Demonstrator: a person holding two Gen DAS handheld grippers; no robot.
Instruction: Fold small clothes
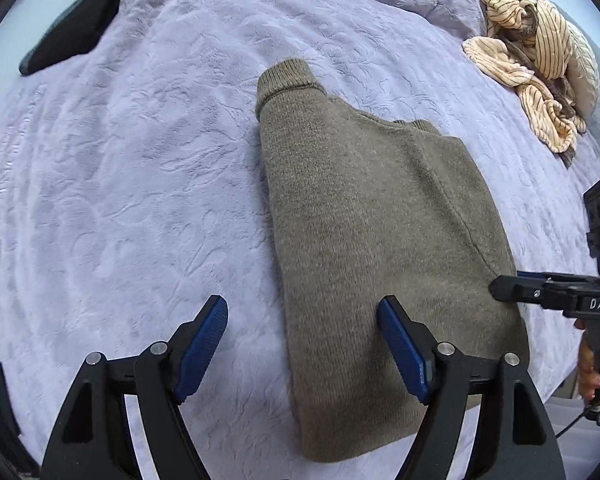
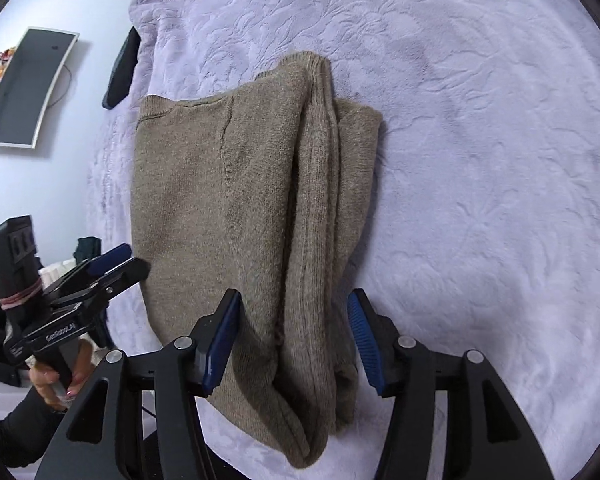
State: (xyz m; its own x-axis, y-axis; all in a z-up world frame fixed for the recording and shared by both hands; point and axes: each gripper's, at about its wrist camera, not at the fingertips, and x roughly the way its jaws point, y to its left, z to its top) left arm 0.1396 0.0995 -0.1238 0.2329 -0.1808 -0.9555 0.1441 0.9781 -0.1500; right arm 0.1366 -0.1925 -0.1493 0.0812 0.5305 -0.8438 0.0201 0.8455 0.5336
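A brown knit sweater [image 1: 364,216] lies folded lengthwise on the lilac bedspread [image 1: 140,160]. It also shows in the right wrist view [image 2: 240,216], with its sleeve layers stacked along the right side. My left gripper [image 1: 302,312] is open, empty, just above the sweater's near left edge. My right gripper [image 2: 294,308] is open and straddles the sweater's near folded edge without gripping it. The right gripper also shows in the left wrist view [image 1: 508,286], and the left gripper in the right wrist view [image 2: 128,262].
A crumpled striped cream garment [image 1: 536,60] lies at the bed's far right. A dark object [image 1: 76,28] sits at the far left edge of the bed. A wall-mounted screen [image 2: 28,88] shows beyond the bed.
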